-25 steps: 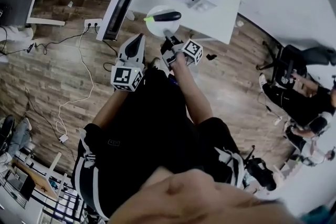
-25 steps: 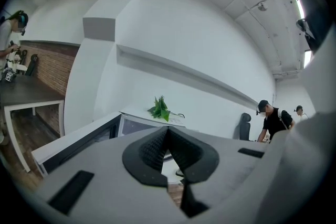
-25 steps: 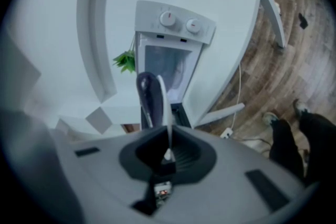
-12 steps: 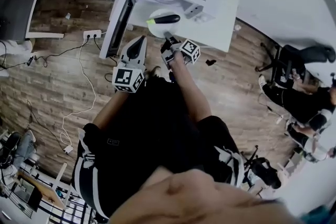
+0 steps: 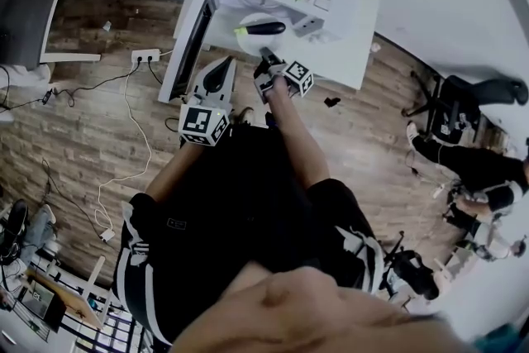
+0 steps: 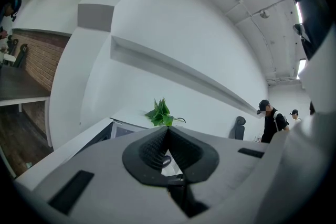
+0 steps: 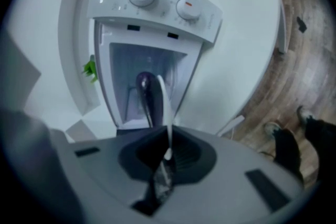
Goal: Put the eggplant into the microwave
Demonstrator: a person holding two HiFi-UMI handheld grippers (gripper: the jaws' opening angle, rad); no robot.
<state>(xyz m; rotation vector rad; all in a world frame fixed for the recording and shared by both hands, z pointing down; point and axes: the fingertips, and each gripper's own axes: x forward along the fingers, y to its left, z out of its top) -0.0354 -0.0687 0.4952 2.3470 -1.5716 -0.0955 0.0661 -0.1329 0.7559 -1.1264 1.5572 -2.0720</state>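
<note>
My right gripper (image 7: pixel 167 140) is clenched on the rim of the white plate (image 7: pixel 163 96), so the eggplant (image 7: pixel 146 93) rides on it just before the open microwave (image 7: pixel 157 5). My left gripper (image 6: pixel 167 134), closed and empty, hangs by the microwave's door (image 5: pixel 188 45), clear of the way in.

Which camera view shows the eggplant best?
The head view: the whole eggplant, green stem included, lies on the white plate. The right gripper view shows it foreshortened beside the plate's rim. The left gripper view gives no clear sight of it.
</note>
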